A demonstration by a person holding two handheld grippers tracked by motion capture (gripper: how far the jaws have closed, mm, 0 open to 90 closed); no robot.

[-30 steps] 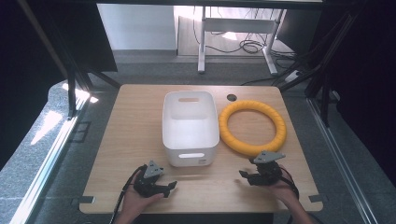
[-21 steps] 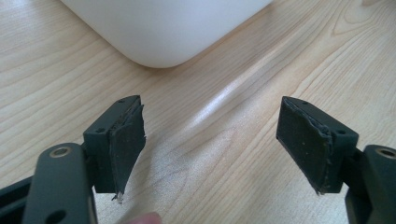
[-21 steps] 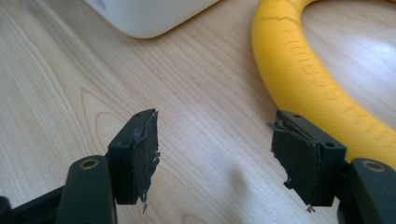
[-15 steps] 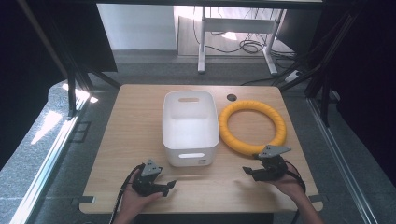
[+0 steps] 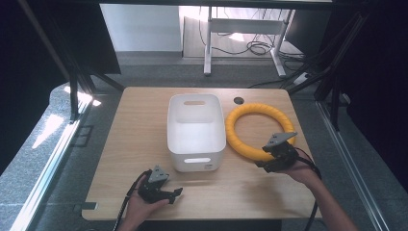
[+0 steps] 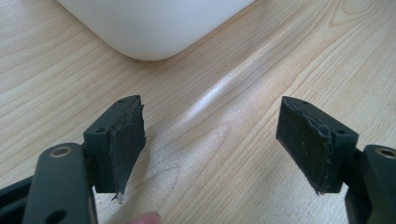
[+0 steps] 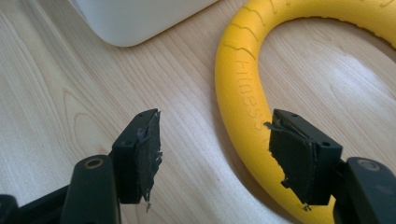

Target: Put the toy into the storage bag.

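From the high view I have the yellow foam ring (image 5: 260,130) lying flat on the right half of the light wooden table (image 5: 139,125), just right of the white plastic tub (image 5: 196,131) that stands in the middle. The ring and the tub sit close together; I cannot tell whether they touch.

My right gripper (image 5: 267,163) is at the near edge of the ring, held in the person's right hand (image 5: 300,171), with its grey three-cornered plate over the ring's near right curve. In the right gripper view its jaws stand wide apart with bare wood between them. The ring curves past the right-hand pad (image 7: 292,161), partly behind it, and the pads do not press on it. Raised lettering runs along the ring's inner face there. A rounded corner of the tub shows at the far left of that view.

My left gripper (image 5: 174,193) sits low at the near edge of the table, near-left of the tub, in the person's left hand (image 5: 139,207). In the left gripper view its jaws are also spread wide, nothing between them but wood grain, with a bottom corner of the tub well beyond them.
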